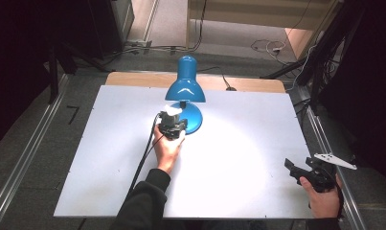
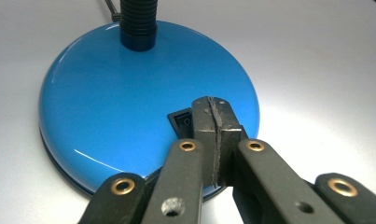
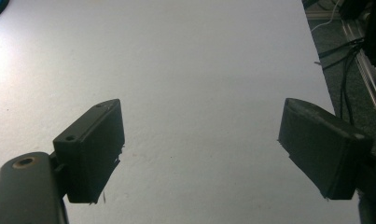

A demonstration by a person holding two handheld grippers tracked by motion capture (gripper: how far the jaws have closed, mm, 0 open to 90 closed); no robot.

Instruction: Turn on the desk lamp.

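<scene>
Lamp base (image 2: 129,98): rocker switch (image 2: 182,122) is met by clenched, empty left gripper (image 2: 217,112); a downward press is judged next. Right gripper (image 3: 199,149), splayed, well apart.

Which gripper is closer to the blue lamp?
The left. The left gripper, jaws shut, is at the switch on the blue lamp base. The right gripper is far off, near the table's corner.

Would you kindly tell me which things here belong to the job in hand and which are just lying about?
In the job:
- blue desk lamp
- its black switch
- left gripper, shut, at the switch

Lying about:
- right gripper, open above bare table
- floor cables
</scene>
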